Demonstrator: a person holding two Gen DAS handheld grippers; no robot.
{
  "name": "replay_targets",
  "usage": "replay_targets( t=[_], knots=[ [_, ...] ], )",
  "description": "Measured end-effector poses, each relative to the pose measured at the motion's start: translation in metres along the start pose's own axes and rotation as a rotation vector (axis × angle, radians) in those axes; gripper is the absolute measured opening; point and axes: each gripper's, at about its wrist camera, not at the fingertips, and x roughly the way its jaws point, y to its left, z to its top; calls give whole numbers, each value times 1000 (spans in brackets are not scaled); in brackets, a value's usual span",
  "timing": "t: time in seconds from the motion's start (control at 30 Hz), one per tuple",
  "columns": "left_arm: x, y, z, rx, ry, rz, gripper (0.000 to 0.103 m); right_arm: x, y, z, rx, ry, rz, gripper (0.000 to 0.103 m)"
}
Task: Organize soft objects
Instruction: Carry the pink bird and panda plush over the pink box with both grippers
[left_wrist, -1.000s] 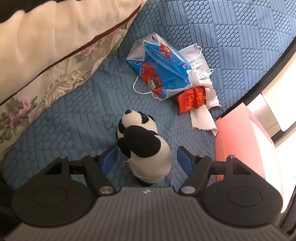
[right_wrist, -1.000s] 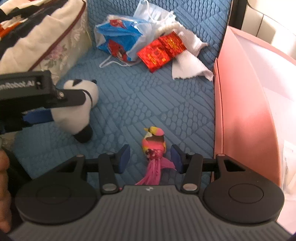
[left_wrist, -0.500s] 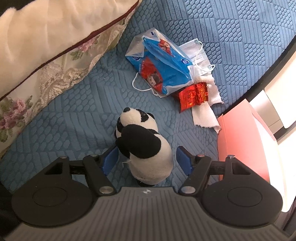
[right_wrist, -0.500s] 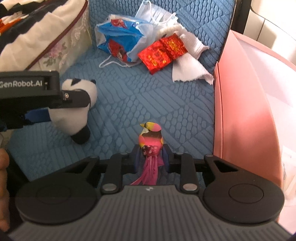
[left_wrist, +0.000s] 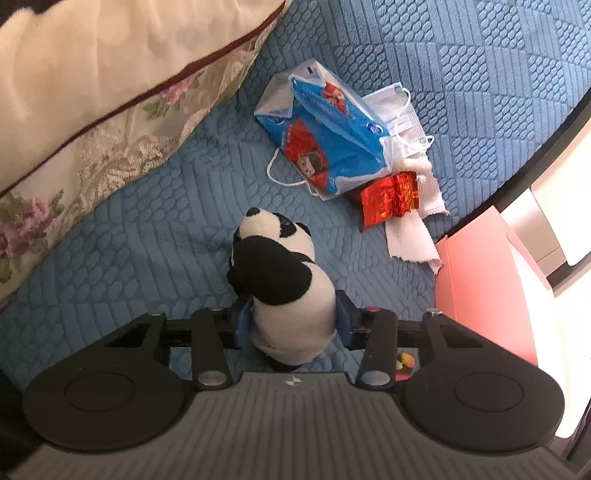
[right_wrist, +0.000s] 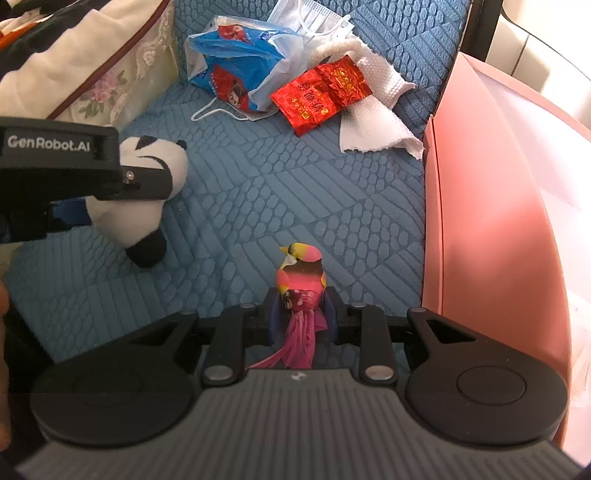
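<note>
At lower centre of the left wrist view, my left gripper (left_wrist: 293, 321) has its jaws closed in on the white belly of the panda (left_wrist: 284, 284); they have just been closing, and the blue pads now press both flanks of the toy. The panda stands upright on the blue quilt (left_wrist: 461, 74), head toward the top of the frame. In the right wrist view the same panda (right_wrist: 147, 184) appears at middle left, half covered by the black body of the left gripper (right_wrist: 70, 218), with one black foot touching the quilt.

At lower centre of the right wrist view, my right gripper (right_wrist: 302, 317) has its jaws narrowed onto the bird (right_wrist: 301, 280), a pink, yellow and black toy whose pink tail trails down between the pads. The jaws closed within the last second, and the pads touch the bird on both sides. The bird stands just left of the pink box (right_wrist: 491, 221), which fills the right side of the frame.

In the upper middle of both views lies a loose heap: a blue bag (left_wrist: 325, 140), a face mask (left_wrist: 395, 110), a red packet (left_wrist: 389, 199) and a white towel (left_wrist: 410, 236), touching or overlapping one another. A floral pillow (left_wrist: 110, 92) fills the upper left. The heap lies well apart from both toys.
</note>
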Motion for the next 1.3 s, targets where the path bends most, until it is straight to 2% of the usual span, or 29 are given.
replay_targets(
  t=[0.33,0.5,0.7,0.8,1.3],
  knots=[
    [-23,1,0,12,-16,-44,48,-19,-3,0,27,-33,-7,29],
    [-36,-1,0,26,24,-98,48,-31,-11,-1,82,-26,22,29],
    [-58,-12,-3,91,22,-94,48,-55,-13,-2,99,-40,41,29],
    [-67,-20,-6,142,61,-90,48,-69,-15,-3,100,-58,52,29],
    [-114,-71,-9,178,43,-102,48,-127,-49,4,161,-143,95,29]
  ],
)
